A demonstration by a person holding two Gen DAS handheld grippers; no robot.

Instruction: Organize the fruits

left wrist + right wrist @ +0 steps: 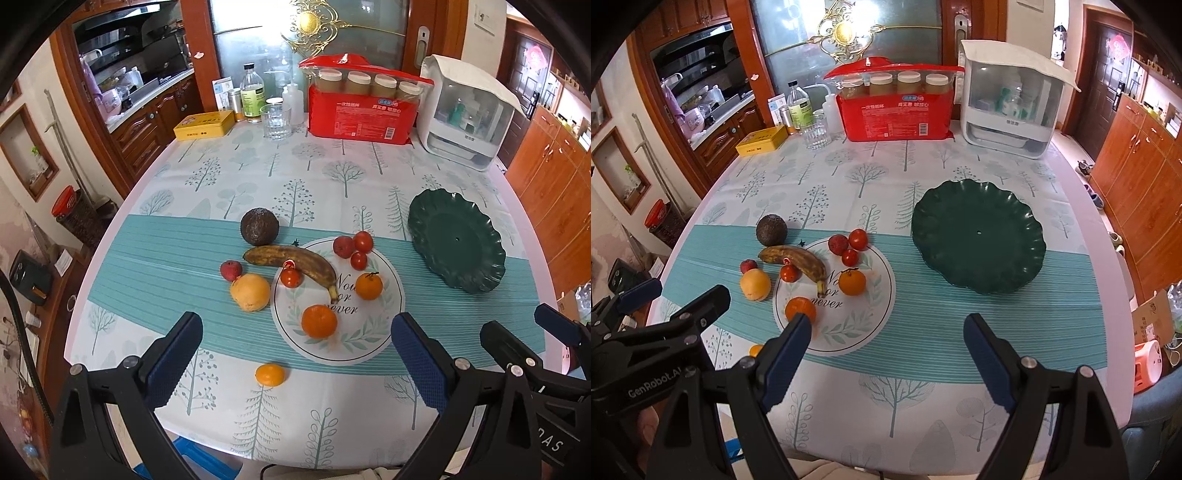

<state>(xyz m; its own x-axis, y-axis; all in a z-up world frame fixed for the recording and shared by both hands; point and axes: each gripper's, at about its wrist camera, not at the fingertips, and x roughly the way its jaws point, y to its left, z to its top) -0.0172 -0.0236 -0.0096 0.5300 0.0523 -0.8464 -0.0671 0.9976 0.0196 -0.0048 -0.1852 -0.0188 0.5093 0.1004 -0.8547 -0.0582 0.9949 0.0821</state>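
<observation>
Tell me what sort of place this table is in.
Most likely a home dining area beside a kitchen: a tablecloth-covered table with fruit and a green plate, a kitchen counter through the doorway, and wooden cabinets along the wall.

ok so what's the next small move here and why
Probably ease the right gripper forward and left onto the nearest orange. Both grippers are open and hold nothing, the green plate has no fruit on it, and that orange sits just beyond the right gripper's left finger, so it is the shortest first pick.

bright, even daylight w/ soft shadows, sharp centre, heavy fisheye warp & dark corners.
</observation>
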